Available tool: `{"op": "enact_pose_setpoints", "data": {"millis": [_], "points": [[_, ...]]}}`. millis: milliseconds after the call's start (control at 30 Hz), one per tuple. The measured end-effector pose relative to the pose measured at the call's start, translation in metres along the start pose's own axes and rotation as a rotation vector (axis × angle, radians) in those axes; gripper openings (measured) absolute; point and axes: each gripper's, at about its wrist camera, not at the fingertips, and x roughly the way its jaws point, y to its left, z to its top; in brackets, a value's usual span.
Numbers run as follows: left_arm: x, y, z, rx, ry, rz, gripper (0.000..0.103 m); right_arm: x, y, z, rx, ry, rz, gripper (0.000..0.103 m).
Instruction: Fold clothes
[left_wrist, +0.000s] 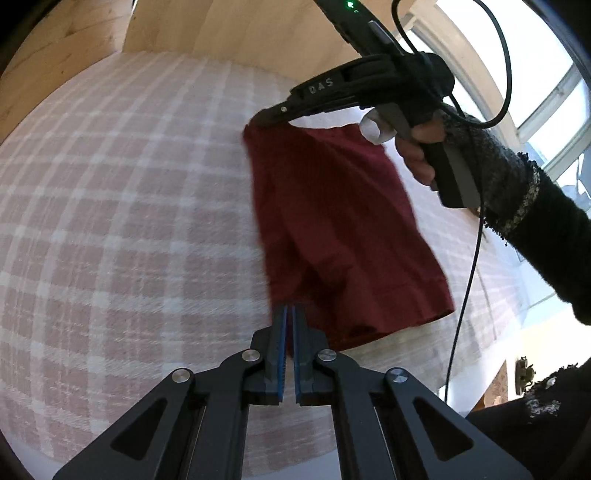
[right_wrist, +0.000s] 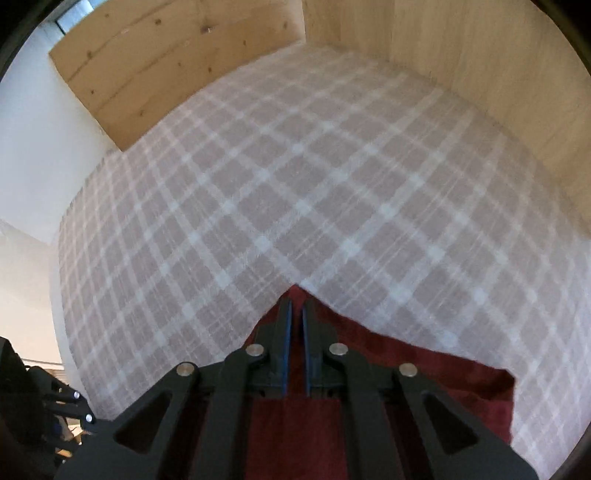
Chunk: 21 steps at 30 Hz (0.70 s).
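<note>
Evidently the fold is under way but unfinished: the dark red cloth garment (left_wrist: 343, 229), right of centre in the left wrist view, hangs stretched above the pink-and-white checked bedcover (left_wrist: 129, 221). The left gripper (left_wrist: 290, 314) is clenched on its near corner at lower centre; the right gripper (right_wrist: 296, 306) pinches the far corner. Laying it down and squaring the edges remain. No containers appear, only pale wooden panels (right_wrist: 177, 62) behind.
</note>
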Motion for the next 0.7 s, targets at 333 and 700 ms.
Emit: {"op": "enact_pose_setpoints", "data": {"millis": [333, 700], "points": [[-0.007, -0.032, 0.001, 0.194, 0.015, -0.022, 0.036, -0.064, -0.006, -0.027, 0.040, -0.077, 0.022, 0.051], [0.004, -0.026, 0.004, 0.258, 0.076, 0.046, 0.004, -0.007, -0.003, -0.026, 0.040, 0.002, 0.069, 0.053]]}}
